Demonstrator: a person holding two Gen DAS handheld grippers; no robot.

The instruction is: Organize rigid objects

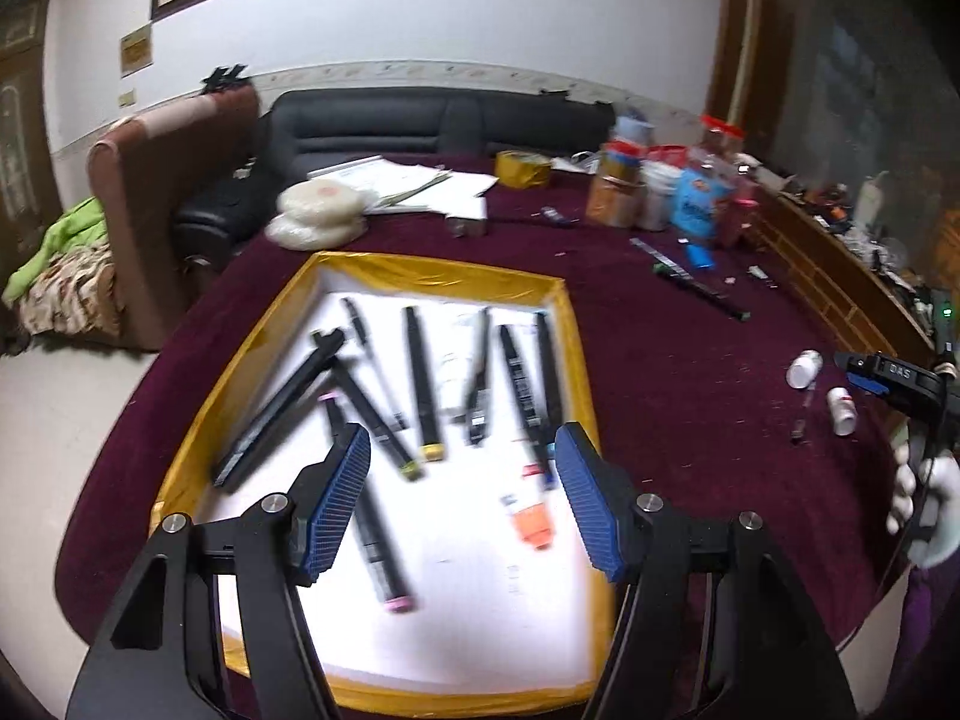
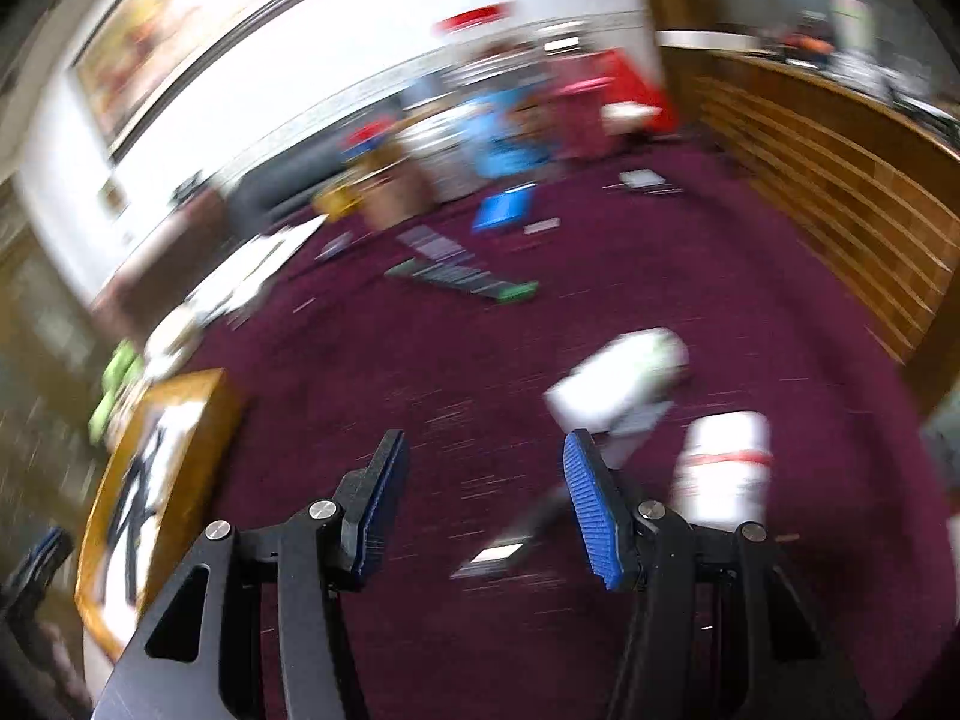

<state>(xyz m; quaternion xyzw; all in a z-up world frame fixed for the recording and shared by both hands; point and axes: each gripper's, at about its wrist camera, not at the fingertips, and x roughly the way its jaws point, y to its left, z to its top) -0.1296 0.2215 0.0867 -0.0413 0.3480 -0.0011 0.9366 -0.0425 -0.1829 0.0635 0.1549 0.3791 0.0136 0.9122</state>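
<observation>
Several items logged — entries follow.

Tray: a gold-rimmed tray (image 1: 576,324) with a white floor sits on the near part of the maroon worktop (image 1: 690,372); judged to be the collecting place, since the long things are gathered in it.

Markers in tray: roughly nine black markers and pens (image 1: 423,384) lie loose inside, mostly lengthwise, some crossing; an orange-and-white tube (image 1: 531,516) lies beside them.

Left gripper (image 1: 462,492): hovers over the tray's near half, fingers (image 1: 342,498) apart, nothing between them — apparently idle.

Right gripper (image 2: 486,498): above bare cloth toward the worktop's right edge, fingers (image 2: 591,516) spread and empty; view heavily blurred.

Still outside the tray: two small white bottles (image 1: 804,367) and a thin pen near the right edge; a green-capped black marker (image 1: 702,291) further in — likely the next pickups.

Far edge: jars, tape roll, papers; not judged part of the sorting.
</observation>
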